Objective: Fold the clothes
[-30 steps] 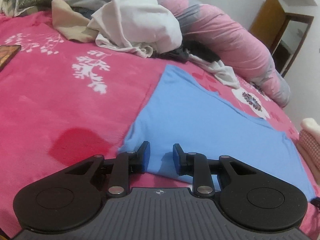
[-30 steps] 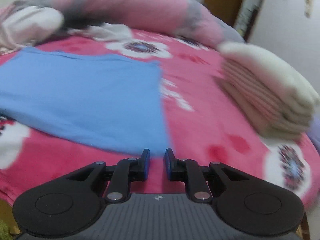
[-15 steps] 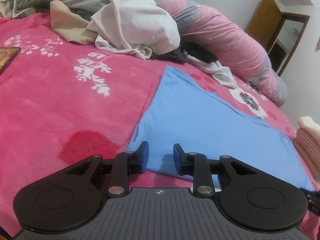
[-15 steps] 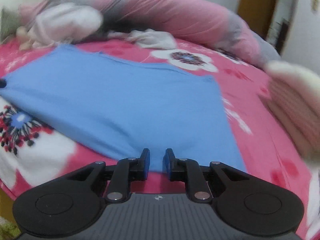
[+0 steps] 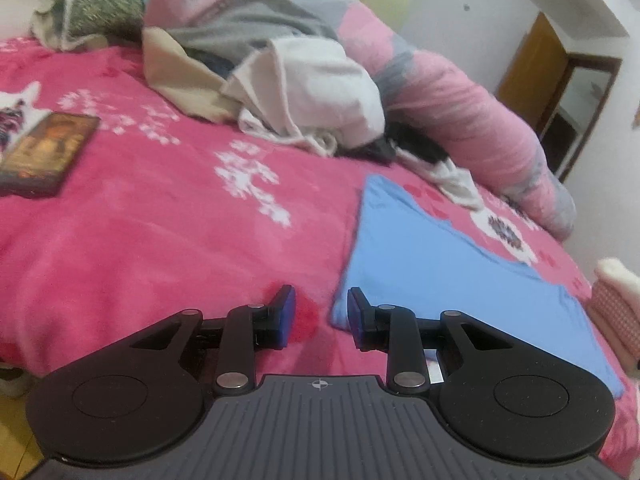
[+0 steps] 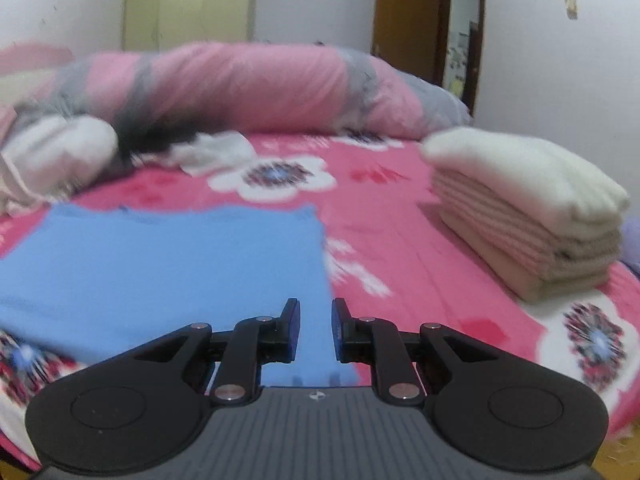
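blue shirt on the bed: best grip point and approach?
Judging by its pose, take the blue shirt by its two near corners, from the bed's near edge. It lies flat, so only edges offer a pinch. The open left tool sits by the near-left corner, the open right tool by the near-right.

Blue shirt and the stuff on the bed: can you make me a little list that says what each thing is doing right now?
blue shirt: spread flat on the pink bedspread
left gripper: open, at the shirt's near corner, holding nothing
right gripper: open, over the shirt's near edge, holding nothing
folded stack: cream clothes, right of the shirt
unfolded pile: white and beige clothes, far side
book: lying flat, far left
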The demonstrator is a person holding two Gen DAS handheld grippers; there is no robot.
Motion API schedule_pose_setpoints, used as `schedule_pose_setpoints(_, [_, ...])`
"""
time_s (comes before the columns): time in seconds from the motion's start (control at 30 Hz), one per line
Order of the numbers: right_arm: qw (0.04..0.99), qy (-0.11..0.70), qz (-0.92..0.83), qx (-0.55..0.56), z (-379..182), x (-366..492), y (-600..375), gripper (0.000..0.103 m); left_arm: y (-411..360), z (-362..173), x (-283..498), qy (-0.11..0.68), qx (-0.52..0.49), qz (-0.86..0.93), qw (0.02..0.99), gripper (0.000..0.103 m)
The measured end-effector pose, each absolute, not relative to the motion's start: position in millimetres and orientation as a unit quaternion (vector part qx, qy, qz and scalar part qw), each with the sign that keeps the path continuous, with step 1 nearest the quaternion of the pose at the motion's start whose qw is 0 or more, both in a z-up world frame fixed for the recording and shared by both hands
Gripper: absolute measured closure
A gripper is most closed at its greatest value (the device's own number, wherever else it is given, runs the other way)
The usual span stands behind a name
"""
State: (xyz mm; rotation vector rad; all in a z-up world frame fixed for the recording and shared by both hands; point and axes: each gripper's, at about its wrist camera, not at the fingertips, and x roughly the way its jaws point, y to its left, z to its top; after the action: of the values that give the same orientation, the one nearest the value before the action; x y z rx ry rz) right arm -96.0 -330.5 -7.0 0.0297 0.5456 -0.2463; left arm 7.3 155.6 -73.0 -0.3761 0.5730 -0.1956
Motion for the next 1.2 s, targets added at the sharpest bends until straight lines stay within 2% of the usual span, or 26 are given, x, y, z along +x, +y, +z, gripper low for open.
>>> schedule_pose_setpoints(0.17, [0.958, 0.273, -0.086, 0.015, -20, -66, -308, 0.086, 141, -56, 18, 0.251, -0.182, -0.118, 0.943, 0.073])
schedule_pose_setpoints(0.37, [0.959, 0.278, -0.043, 0.015, -36, -30, -282, 0.086, 84, -53, 53, 0.267, -0.143, -0.187, 0.935, 0.073])
schedule_pose_setpoints(0.53, [0.946, 0.31, -0.09, -0.002, -58, -30, -304, 0.086, 45, -79, 80, 0.311, -0.102, -0.204, 0.923, 0.073])
schedule_pose_setpoints(0.77, [0.922, 0.327, -0.206, 0.0, -56, -57, -359, 0.085, 51, -102, 85, 0.32, -0.113, -0.201, 0.919, 0.073])
schedule_pose_setpoints(0.93, [0.942, 0.283, -0.178, 0.033, -32, -48, -345, 0.085, 57, -107, 83, 0.311, -0.131, -0.211, 0.917, 0.073])
schedule_pose_setpoints(1.0, [0.954, 0.273, -0.121, 0.008, -32, -31, -315, 0.085, 58, -107, 83, 0.308, -0.134, -0.212, 0.918, 0.073])
schedule_pose_setpoints(1.2, [0.938, 0.332, -0.095, -0.012, -71, 10, -312, 0.087, 60, -108, 85, 0.306, -0.14, -0.218, 0.916, 0.073])
